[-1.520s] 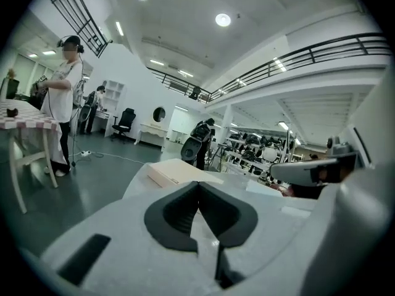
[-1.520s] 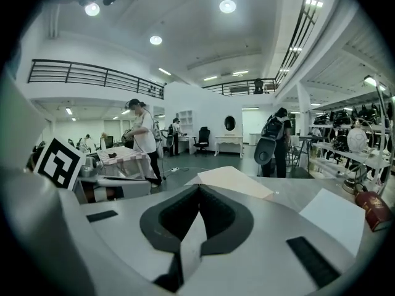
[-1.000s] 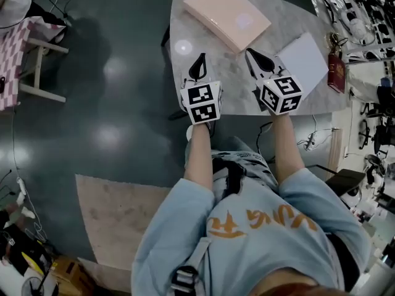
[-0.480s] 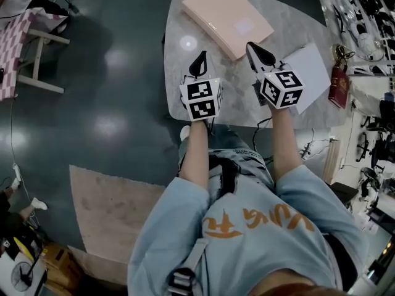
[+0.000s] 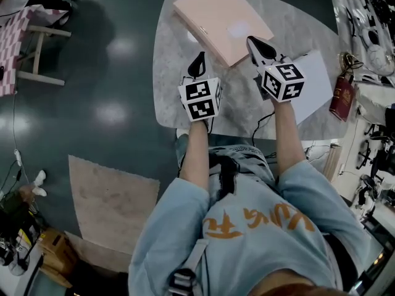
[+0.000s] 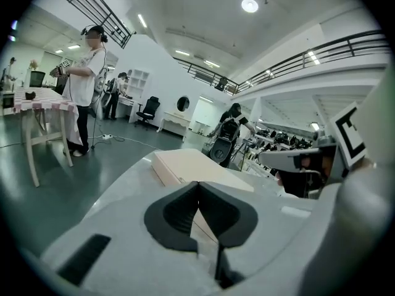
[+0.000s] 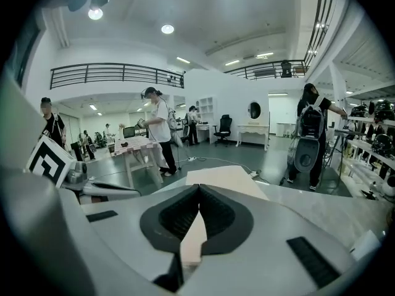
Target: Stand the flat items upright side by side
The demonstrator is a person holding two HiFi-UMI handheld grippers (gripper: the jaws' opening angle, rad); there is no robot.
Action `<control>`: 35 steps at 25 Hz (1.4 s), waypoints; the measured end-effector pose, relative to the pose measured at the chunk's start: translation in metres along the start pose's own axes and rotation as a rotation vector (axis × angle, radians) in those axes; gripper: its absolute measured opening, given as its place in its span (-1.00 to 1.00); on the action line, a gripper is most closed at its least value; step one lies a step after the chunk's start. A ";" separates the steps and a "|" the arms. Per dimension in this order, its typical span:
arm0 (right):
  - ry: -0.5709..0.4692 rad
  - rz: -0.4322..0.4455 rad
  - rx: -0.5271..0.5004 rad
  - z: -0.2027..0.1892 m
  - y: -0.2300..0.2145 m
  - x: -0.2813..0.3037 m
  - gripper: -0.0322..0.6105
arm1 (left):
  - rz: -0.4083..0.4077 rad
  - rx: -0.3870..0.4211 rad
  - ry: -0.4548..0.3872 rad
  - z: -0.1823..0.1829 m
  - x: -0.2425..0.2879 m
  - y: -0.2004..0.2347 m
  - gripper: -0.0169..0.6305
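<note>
A flat pink box (image 5: 222, 18) lies on the marble table (image 5: 168, 85), towards its far side. To its right a flat white item (image 5: 316, 82) lies partly under my right forearm. My left gripper (image 5: 197, 63) is shut and holds nothing; its tip is just short of the box's near left edge. My right gripper (image 5: 258, 48) is also shut and empty, with its tip at the box's near right corner. In the left gripper view the pink box (image 6: 185, 165) lies straight beyond the shut gripper (image 6: 199, 187). In the right gripper view the pink box (image 7: 225, 180) shows past the shut gripper (image 7: 199, 193).
A dark red booklet (image 5: 343, 97) lies at the table's right edge, beside a cluttered bench (image 5: 370, 17). Dark floor surrounds the table, with a checked-cloth table (image 5: 18, 48) at far left. Several people stand in the hall (image 7: 157, 134).
Both grippers have moved forward over the table towards the pink box, the right one reaching its near corner. Both stayed shut.
</note>
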State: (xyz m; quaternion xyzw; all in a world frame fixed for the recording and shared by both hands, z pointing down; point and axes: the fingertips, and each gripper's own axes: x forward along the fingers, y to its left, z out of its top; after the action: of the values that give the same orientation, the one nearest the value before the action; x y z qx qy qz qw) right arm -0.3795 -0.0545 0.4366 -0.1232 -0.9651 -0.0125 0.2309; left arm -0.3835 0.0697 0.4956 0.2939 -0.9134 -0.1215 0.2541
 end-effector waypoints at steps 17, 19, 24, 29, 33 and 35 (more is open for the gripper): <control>0.126 0.097 -0.101 -0.012 -0.084 0.029 -0.89 | 0.109 -0.102 0.045 -0.018 0.048 -0.013 -0.91; 0.148 0.116 -0.108 -0.015 -0.091 0.035 -0.89 | 0.128 -0.112 0.057 -0.020 0.053 -0.010 -0.91; 0.202 0.185 -0.122 -0.024 -0.104 0.054 -0.78 | 0.164 -0.133 0.074 -0.023 0.067 -0.006 -0.89; 0.271 0.259 -0.104 -0.036 -0.117 0.078 -0.51 | 0.195 -0.156 0.085 -0.025 0.082 0.000 -0.70; 0.310 0.295 -0.086 -0.042 -0.128 0.095 -0.29 | 0.210 -0.184 0.093 -0.027 0.093 0.008 -0.48; 0.329 0.304 -0.080 -0.047 -0.134 0.104 -0.22 | 0.215 -0.196 0.101 -0.029 0.098 0.012 -0.43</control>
State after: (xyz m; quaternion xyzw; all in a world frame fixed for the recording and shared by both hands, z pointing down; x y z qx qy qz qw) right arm -0.4809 -0.1641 0.5293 -0.2724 -0.8836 -0.0357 0.3792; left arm -0.4422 0.0186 0.5625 0.1740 -0.9094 -0.1671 0.3388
